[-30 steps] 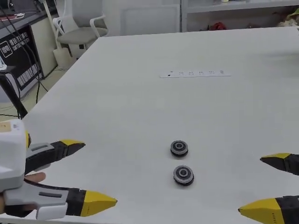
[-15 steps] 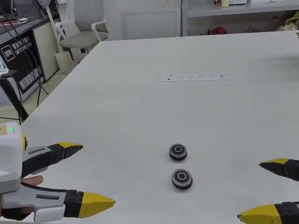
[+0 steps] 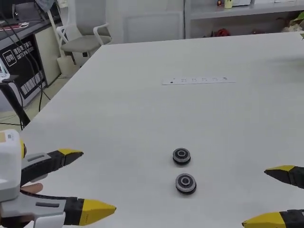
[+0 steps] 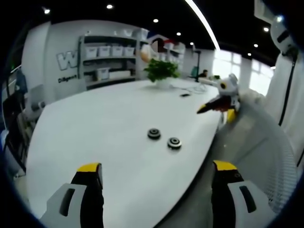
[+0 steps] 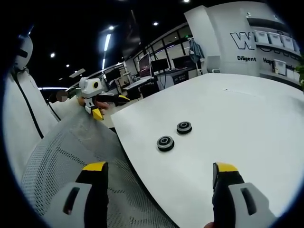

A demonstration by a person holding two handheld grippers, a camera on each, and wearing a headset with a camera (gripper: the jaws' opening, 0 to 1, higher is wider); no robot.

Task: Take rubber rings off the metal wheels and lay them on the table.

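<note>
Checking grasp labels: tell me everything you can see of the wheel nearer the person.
The nearer wheel is small and round, lying flat on the white table. A dark rubber ring wraps its rim; the hub looks like light metal with a dark centre. It sits apart from the farther wheel, with a gap between them. The left gripper and right gripper flank it, both open, neither touching it.
</note>
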